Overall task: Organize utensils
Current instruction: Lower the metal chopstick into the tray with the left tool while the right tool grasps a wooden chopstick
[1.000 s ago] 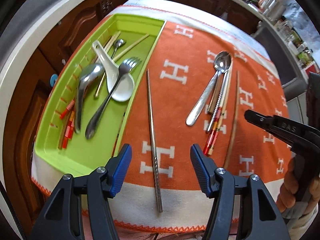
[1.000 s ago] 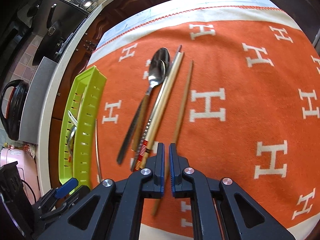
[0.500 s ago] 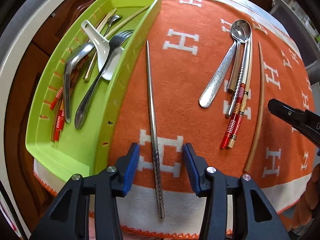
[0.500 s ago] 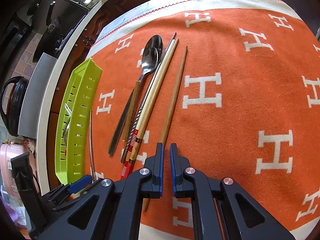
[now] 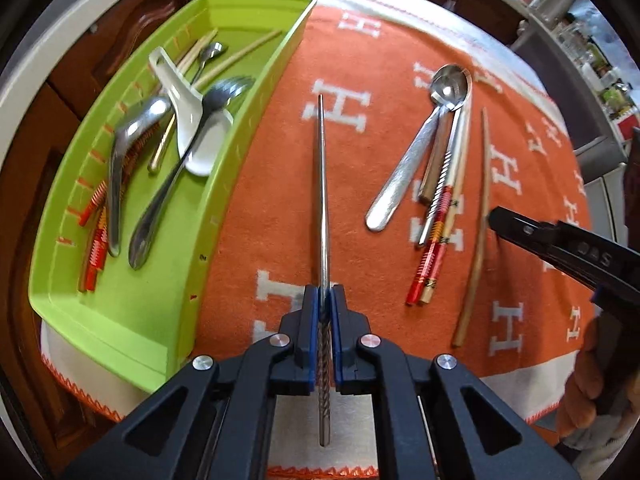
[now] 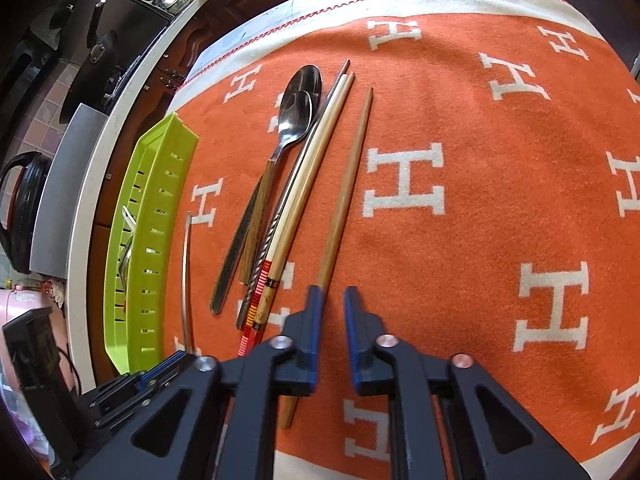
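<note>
On orange "H" cloth [image 5: 248, 208]: L claw [image 5: 325, 300] clamping steel chopstick [image 5: 322, 184], R claw [image 6: 330, 300] narrowly apart, "DAS"-marked.

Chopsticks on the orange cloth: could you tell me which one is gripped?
The lone metal chopstick, clamped in the left tool; the others lie loose beside the spoons.

The orange blanket [image 5: 384, 168] is covered all over with a repeated white capital letter "H", seen in both wrist views [image 6: 404, 180]. In the left wrist view, the black arm of the right tongs [image 5: 494, 216] carries raised lettering, seen upside down and reading roughly "DAS". Nothing else is legible.
</note>
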A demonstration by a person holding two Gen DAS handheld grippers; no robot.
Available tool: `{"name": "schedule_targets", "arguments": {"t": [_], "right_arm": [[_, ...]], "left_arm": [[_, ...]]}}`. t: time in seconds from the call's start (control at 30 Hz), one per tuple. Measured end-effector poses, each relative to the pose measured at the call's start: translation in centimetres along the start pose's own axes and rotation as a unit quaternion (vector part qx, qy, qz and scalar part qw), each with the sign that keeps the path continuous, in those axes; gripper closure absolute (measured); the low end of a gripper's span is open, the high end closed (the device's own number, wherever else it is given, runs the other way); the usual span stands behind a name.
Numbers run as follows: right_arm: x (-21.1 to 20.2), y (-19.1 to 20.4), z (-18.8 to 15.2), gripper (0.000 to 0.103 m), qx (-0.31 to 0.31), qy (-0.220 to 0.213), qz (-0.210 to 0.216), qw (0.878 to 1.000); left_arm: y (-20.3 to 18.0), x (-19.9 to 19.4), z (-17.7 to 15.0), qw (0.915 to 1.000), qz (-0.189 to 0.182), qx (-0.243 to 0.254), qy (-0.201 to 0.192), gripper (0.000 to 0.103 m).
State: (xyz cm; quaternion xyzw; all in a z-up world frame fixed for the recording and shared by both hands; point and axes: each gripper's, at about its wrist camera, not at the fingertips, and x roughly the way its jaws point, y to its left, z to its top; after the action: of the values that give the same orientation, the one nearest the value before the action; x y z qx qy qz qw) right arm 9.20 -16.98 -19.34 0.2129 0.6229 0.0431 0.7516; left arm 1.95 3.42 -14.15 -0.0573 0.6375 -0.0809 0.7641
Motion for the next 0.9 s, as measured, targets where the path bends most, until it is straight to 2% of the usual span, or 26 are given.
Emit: {"name": "schedule_targets", "arguments": {"t": [0.17, 0.37, 0.43, 0.47, 0.57, 0.7, 0.9], "right_arm": [[0.3, 1.2, 0.9, 0.080, -0.016, -0.019, -0.037, 0.999], [1.5, 4.2, 1.0, 0.080, -0.079, -0.041, -0.132, 0.987], [1.8, 5.0, 0.7, 0.084, -0.097, -0.047, -0.165, 0.980], [1.9, 5.1, 0.6, 0.090, -0.098, -0.051, -0.173, 0.979], [1.5, 4.5, 1.0, 0.096, -0.075, -0.049, -0.161, 0.983], [0.4, 2.5, 1.3, 0.097, -0.019, -0.037, -0.099, 0.994], [-3.0, 2.5, 1.1, 0.097, 0.025, -0.060, -0.036, 0.997]], "left_arm": [[0.3, -2.5, 0.6, 0.9994, -0.014, 0.014, -0.029, 0.100], [1.4, -6.9, 1.6, 0.9970, -0.019, 0.019, -0.073, 0.100], [2.4, -8.3, 2.1, 0.9960, -0.013, 0.020, -0.086, 0.100], [2.9, -8.9, 2.5, 0.9954, -0.007, 0.020, -0.094, 0.100], [4.3, -10.4, 3.4, 0.9928, 0.022, 0.027, -0.114, 0.100], [6.4, -10.4, 4.9, 0.9912, 0.049, 0.030, -0.119, 0.100], [7.9, -8.3, 5.8, 0.9922, 0.062, 0.049, -0.097, 0.100]]}}
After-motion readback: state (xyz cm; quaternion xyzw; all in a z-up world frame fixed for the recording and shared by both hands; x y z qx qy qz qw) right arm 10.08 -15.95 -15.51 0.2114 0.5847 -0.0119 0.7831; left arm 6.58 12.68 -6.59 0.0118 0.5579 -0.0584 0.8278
